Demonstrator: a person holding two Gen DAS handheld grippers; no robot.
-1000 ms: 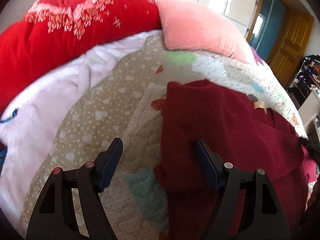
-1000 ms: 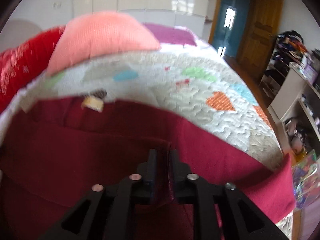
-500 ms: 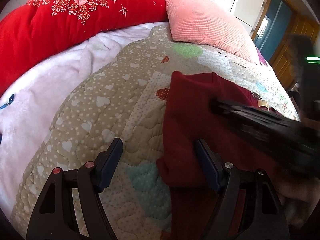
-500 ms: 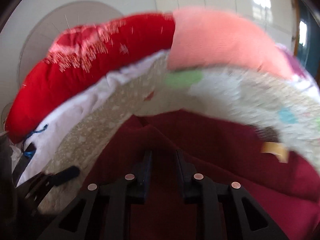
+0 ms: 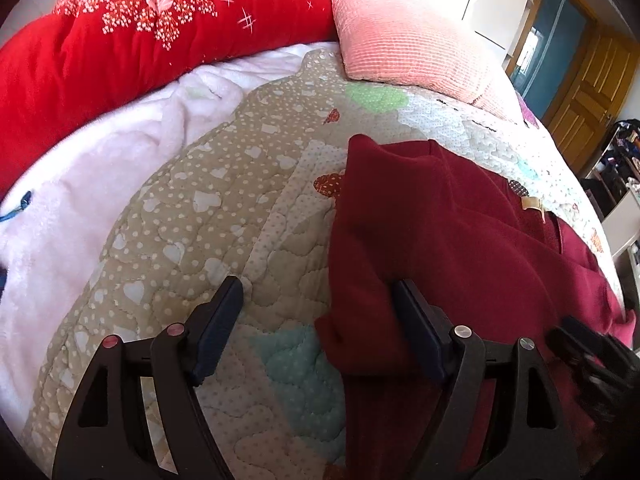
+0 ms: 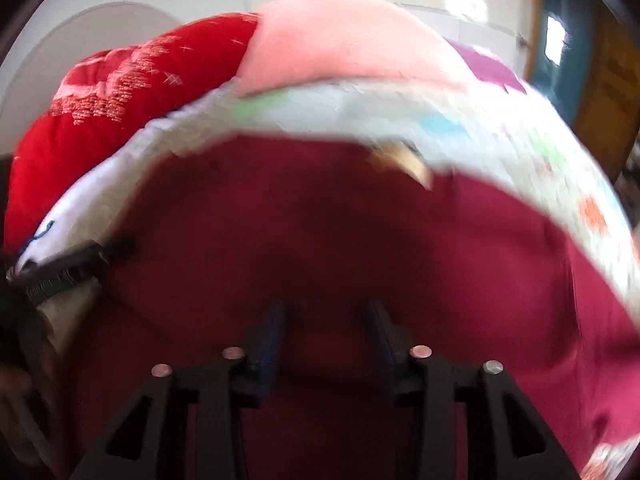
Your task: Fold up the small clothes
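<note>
A dark red garment (image 5: pixel 448 240) lies partly folded on the patchwork quilt (image 5: pixel 208 216) of a bed, with a tan label (image 5: pixel 530 203) near its neck. My left gripper (image 5: pixel 316 300) is open and empty; its right finger rests on the garment's left folded edge, its left finger over the quilt. My right gripper (image 6: pixel 326 320) is open just above the garment (image 6: pixel 360 232), with nothing between the fingers. The view is blurred. The right gripper also shows at the lower right of the left wrist view (image 5: pixel 592 356).
A red embroidered duvet (image 5: pixel 132 40) and a pink pillow (image 5: pixel 408 48) lie at the head of the bed. A white fleece blanket (image 5: pixel 80 184) covers the left side. A wooden door (image 5: pixel 588 92) and cluttered shelves (image 5: pixel 624 152) stand at the right.
My right gripper carried a fold of the garment leftward, then opened and let it go. The left gripper stayed open at the garment's left edge.
</note>
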